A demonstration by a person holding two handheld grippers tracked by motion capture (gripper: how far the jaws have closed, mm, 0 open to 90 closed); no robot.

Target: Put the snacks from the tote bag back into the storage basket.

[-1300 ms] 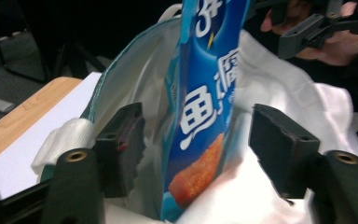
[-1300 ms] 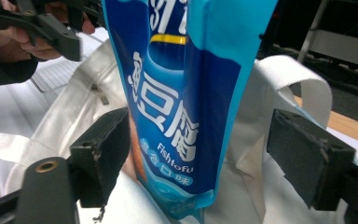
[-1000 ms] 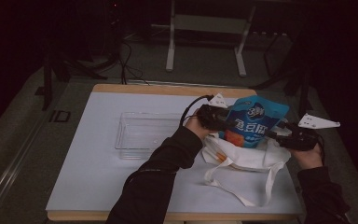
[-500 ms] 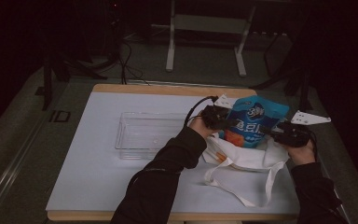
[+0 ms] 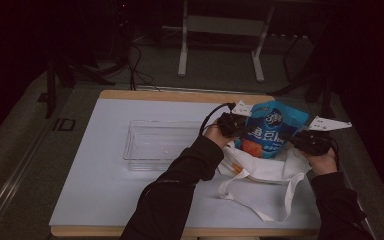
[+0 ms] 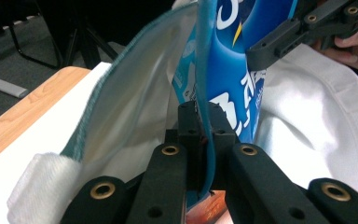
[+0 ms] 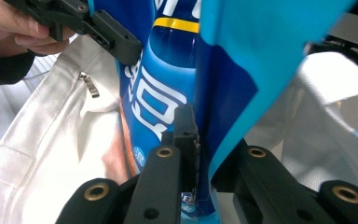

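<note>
Both tongs have just closed on the blue pouch (image 5: 272,131): left tongs (image 6: 204,140) clamp one side seam, right tongs (image 7: 200,140) the other, pouch upright over the white bag (image 5: 265,167) at the counter's (image 5: 105,195) right end, tray (image 5: 160,145) well to the left. Risk: both bites are thin edge grips on slick film, so uneven pull could slip a seam free or twist the pouch, snagging the bag's mouth.

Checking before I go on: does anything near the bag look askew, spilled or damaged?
Nothing spilled or torn. The blue pouch stands over the white tote bag, pinched at its side edges by the left gripper and right gripper. The clear tray sits square.
</note>
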